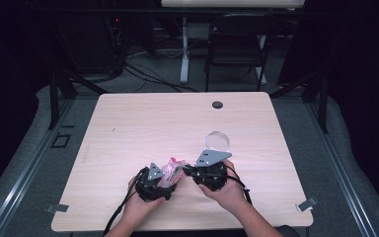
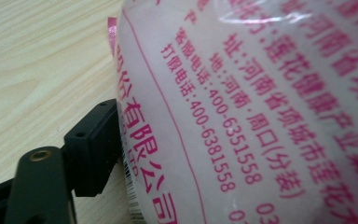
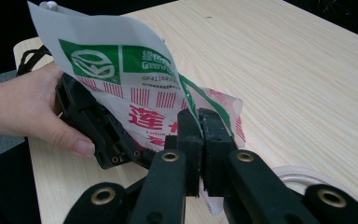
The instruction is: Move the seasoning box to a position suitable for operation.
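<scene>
Packet (image 3: 140, 100) sits pinched between both hand-held grippers, right (image 3: 200, 135) clamping its edge.

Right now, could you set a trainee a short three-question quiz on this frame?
1. True or false: the right claw is shut on the packet.
2. What holds the packet's other end? A) a bare hand B) the left claw C) nothing
3. What colour is the print on the packet in the left gripper view?

Key: 1 true. 2 B; its pad presses the film. 3 pink-red, on milky white film.
</scene>
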Demonstrator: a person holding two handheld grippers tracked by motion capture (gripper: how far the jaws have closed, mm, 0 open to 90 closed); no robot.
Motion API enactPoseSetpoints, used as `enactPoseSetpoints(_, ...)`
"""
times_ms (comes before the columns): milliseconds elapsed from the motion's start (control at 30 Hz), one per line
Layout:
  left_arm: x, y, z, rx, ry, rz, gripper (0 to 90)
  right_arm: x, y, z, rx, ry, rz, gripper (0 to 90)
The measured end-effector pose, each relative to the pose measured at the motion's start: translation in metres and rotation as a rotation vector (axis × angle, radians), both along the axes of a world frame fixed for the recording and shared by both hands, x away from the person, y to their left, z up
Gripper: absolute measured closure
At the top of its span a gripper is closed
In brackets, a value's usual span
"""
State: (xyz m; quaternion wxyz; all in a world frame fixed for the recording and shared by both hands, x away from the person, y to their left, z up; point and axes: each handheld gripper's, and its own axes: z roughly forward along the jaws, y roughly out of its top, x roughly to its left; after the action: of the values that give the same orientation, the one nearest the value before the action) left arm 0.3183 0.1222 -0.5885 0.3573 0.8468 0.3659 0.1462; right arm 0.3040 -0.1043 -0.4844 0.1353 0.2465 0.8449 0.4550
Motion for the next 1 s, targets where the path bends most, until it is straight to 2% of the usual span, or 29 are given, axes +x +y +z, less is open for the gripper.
enactPoseSetpoints(100, -0.0007, -0.0012, -0.0006, 0.006, -0.002, -0.010, 17.1, 0.0001, -0.0001, -0.0002, 0.001, 0.000, -0.001, 87.7)
enactPoseSetpoints(267, -0.0004, -0.0012, -0.0006, 0.005, 0.000, -0.008, 16.2, -0.0006, 0.0006, -0.0006, 0.005, -0.003, -0.006, 87.2)
enactPoseSetpoints(567, -0.0020, -0.0001, 0.0003, -0.007, -0.014, 0.002, 29.2, -0.0012, 0.0012, -0.0003, 0.010, -0.001, -0.004, 86.4)
enactPoseSetpoints(833, -0.0020, 0.0003, 0.0006, -0.008, -0.018, 0.013, 33.0, -0.0013, 0.0009, -0.0001, 0.014, -0.002, -0.002, 85.8)
enactPoseSetpoints(1000, -0.0040, -0.0018, 0.0006, 0.004, -0.046, 0.021, 34.0, -0.0012, 0.0010, -0.0003, 0.016, -0.005, -0.003, 85.5)
